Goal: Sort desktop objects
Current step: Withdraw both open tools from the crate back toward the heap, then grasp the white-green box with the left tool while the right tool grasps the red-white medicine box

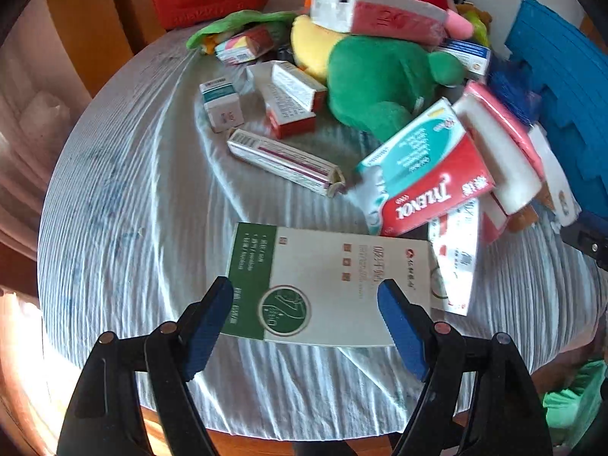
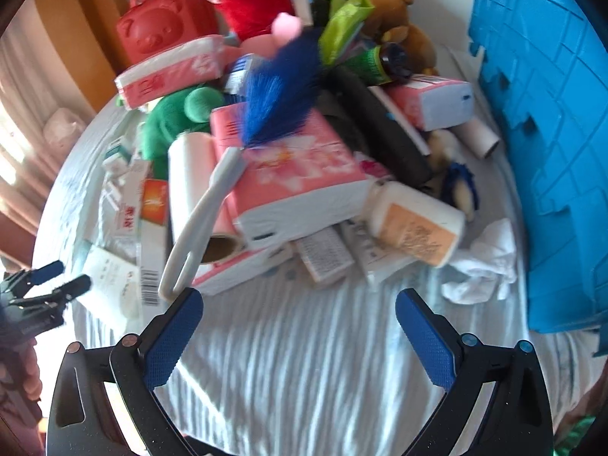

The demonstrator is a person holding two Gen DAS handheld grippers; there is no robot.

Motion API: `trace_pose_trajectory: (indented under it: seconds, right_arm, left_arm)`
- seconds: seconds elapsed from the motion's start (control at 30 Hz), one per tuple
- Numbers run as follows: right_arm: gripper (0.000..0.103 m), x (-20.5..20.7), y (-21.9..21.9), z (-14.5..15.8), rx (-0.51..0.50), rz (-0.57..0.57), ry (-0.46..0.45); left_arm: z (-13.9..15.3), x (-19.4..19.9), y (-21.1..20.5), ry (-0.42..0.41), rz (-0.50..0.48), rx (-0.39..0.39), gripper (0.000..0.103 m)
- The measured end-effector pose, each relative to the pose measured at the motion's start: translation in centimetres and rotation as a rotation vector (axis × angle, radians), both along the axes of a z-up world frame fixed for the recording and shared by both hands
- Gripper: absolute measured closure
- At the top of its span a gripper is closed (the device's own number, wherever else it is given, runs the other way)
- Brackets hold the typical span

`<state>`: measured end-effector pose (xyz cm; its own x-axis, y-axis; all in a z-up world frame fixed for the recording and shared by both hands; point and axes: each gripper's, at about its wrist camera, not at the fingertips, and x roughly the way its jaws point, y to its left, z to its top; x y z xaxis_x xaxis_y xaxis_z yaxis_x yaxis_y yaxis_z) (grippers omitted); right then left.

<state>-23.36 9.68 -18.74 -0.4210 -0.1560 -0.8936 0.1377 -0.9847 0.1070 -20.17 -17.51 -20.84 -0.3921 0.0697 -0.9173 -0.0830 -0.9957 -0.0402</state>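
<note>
Blue-padded fingers (image 1: 399,326) of the left gripper (image 1: 304,323) stand wide apart over a flat green and white box (image 1: 326,281) on the table (image 1: 125,205), which has a striped white cloth; nothing is held, and whether the pads touch the box cannot be told. Its writing is too small to read. At about 2 o'clock from that box lies a red box that says TYLENOL (image 1: 437,197), leaning against a teal and white box (image 1: 414,144). At 12 o'clock a long white box with a purple stripe (image 1: 285,161) lies alone, and past it sits a green plush toy (image 1: 380,79). The right gripper (image 2: 298,338) also has its fingers wide with only bare cloth between them. At its 12 o'clock is the pile: a pink tissue pack (image 2: 300,174), a blue brush (image 2: 281,95), a white bottle with an orange label (image 2: 414,224) on its side, and a white roll (image 2: 201,193). A blue crate (image 2: 551,152) stands at 2 o'clock, and a red bear bag (image 2: 163,26) at 11 o'clock.
</note>
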Motion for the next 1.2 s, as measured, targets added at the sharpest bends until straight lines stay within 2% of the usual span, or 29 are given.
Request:
trace_pose_trajectory:
  seconds: [0.1,0.2,0.3,0.37,0.43,0.53,0.63,0.7,0.83,1.0,1.1,1.2]
  right_arm:
    - [0.000,0.7,-1.3,0.5,-0.019,0.041,0.027]
    - [0.000,1.6,-2.2,1.9,-0.084,0.090,0.073]
    - [0.000,1.7,-3.6,2.6,-0.112,0.141,0.072]
    - [0.007,1.5,-4.8,1.9,-0.110,0.155,0.045]
    - [0.022,1.1,-6.0,0.7,-0.121,0.170,0.001]
    - [0.037,1.1,-7.6,-1.0,-0.122,0.186,-0.052]
    - [0.041,0.9,-9.2,-2.2,-0.109,0.202,-0.081]
    - [0.041,0.9,-9.9,-2.7,-0.103,0.213,-0.098]
    - [0.041,1.5,-11.4,-3.7,-0.067,0.277,-0.155]
    - [0.041,1.9,-13.1,-5.8,-0.061,0.307,-0.213]
    - [0.037,1.9,-14.0,-7.2,-0.058,0.312,-0.235]
    - [0.037,1.6,-14.8,-8.4,0.017,0.293,-0.221]
  left_arm:
    - [-0.3,0.6,2.2,-0.017,-0.075,0.019,0.025]
    - [-1.9,1.0,3.8,-0.065,-0.137,-0.031,0.025]
    - [-2.0,1.3,3.9,-0.028,-0.164,-0.086,0.022]
    - [-2.0,0.9,2.5,-0.022,-0.141,-0.096,0.021]
    - [-2.0,0.4,0.5,-0.002,-0.103,-0.132,0.015]
    - [-1.9,-0.9,-2.9,0.013,-0.011,-0.177,0.015]
    - [-1.6,-1.5,-5.2,-0.004,0.045,-0.140,0.015]
    - [-1.1,-1.0,-5.5,0.005,0.025,-0.106,0.015]
    - [-1.4,-0.6,-4.5,0.012,-0.006,-0.138,0.015]
    - [-1.5,-3.0,-5.1,0.050,0.000,-0.086,0.015]
    - [-1.9,-5.3,-4.9,0.054,-0.028,-0.036,0.015]
    - [-2.6,-6.4,-4.1,0.039,-0.078,-0.043,0.015]
